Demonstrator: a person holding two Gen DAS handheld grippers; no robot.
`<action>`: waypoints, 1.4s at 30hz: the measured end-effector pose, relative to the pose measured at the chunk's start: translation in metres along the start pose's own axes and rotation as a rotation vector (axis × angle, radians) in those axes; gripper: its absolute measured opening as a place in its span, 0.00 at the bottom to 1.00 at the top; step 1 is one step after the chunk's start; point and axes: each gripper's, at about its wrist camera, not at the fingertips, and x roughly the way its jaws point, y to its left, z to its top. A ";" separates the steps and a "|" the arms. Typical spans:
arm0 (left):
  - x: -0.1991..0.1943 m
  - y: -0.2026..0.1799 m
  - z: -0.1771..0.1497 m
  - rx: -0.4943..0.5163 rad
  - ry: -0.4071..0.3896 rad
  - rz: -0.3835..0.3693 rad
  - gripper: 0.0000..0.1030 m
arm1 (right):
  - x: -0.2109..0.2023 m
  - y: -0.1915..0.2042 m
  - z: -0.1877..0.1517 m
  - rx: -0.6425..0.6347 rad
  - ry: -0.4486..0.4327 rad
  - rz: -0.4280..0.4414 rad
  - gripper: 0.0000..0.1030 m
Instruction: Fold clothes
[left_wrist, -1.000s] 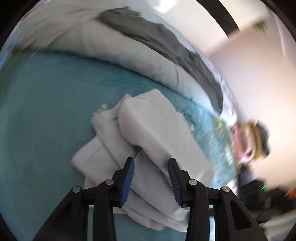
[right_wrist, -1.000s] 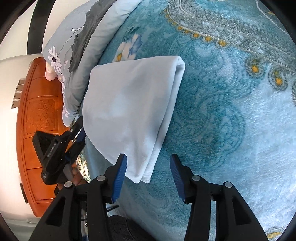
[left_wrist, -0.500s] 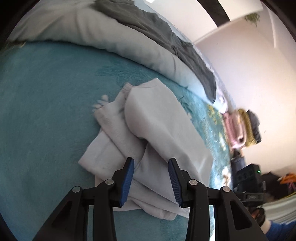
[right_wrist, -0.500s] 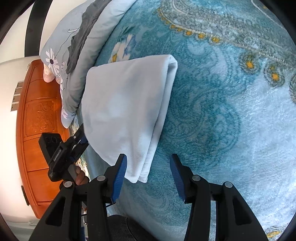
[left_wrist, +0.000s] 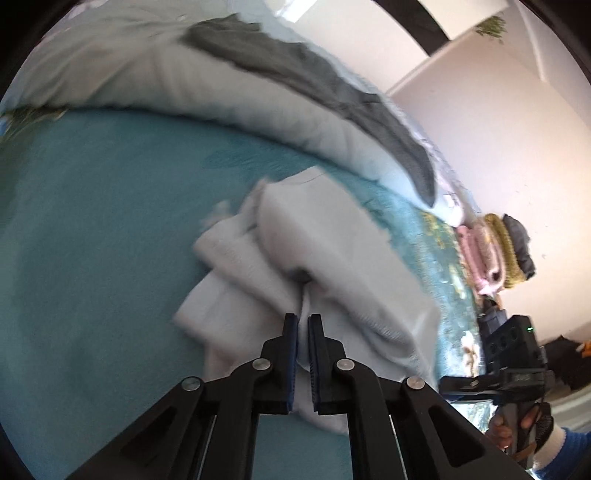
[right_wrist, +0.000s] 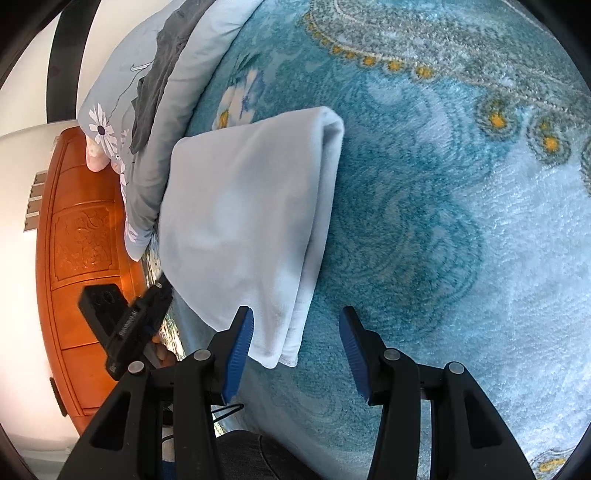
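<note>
A folded white garment (left_wrist: 317, 251) lies on the teal patterned blanket (left_wrist: 92, 221) of a bed. My left gripper (left_wrist: 303, 325) is shut on a pinch of the white garment at its near edge, with cloth showing between the blue pads. In the right wrist view the white garment (right_wrist: 240, 218) lies as a flat folded rectangle. My right gripper (right_wrist: 295, 325) is open and empty, its fingers just above the garment's near corner. The left gripper (right_wrist: 125, 314) shows at the garment's left edge there, and the right gripper (left_wrist: 513, 369) shows at the right of the left wrist view.
A pale grey duvet (left_wrist: 221, 96) with a dark grey garment (left_wrist: 332, 92) on it runs along the far side. Folded pink, yellow and grey clothes (left_wrist: 495, 251) are stacked beyond. An orange wooden headboard (right_wrist: 81, 236) stands at the left. The blanket (right_wrist: 443, 221) spreads to the right.
My left gripper has closed on the white garment's near edge; it was open half a second ago. My right gripper has stayed open over the garment's corner.
</note>
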 end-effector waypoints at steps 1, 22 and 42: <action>0.001 0.005 -0.004 -0.020 0.010 0.009 0.06 | 0.000 0.000 0.000 -0.005 -0.004 0.003 0.48; -0.075 0.069 -0.055 -0.511 -0.266 -0.264 0.30 | 0.001 -0.010 -0.009 0.101 -0.269 0.123 0.50; 0.019 0.090 0.000 -0.861 -0.075 -0.421 0.85 | 0.009 -0.013 -0.003 0.119 -0.211 0.137 0.16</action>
